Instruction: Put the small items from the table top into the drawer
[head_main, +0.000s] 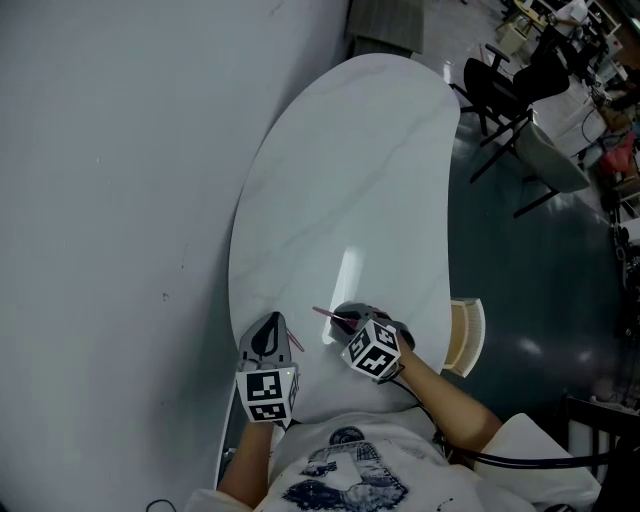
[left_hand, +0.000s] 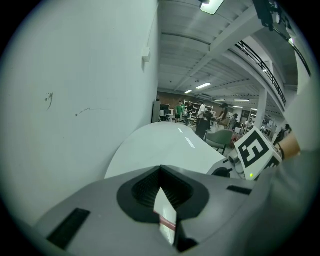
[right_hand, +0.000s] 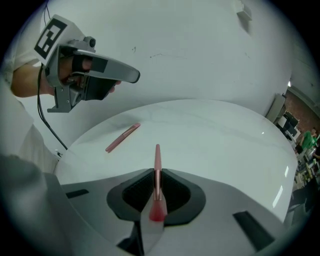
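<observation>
Now the right tool (right_hand: 156, 175) clamps a slim pink pen (right_hand: 157, 157) at the white oval desk's (right_hand: 215, 130) near end, presumably for stowing; the left tool (left_hand: 160, 172) hangs closed, empty.

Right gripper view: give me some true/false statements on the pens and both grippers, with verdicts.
1. The right gripper is shut on a slim pink pen. True.
2. A second pink pen lies on the white oval table. True.
3. The left gripper holds a pen as well. False: its jaws are together with nothing in them.
4. The two pens touch each other. False: they are apart, with the second pen lying further left on the table.
</observation>
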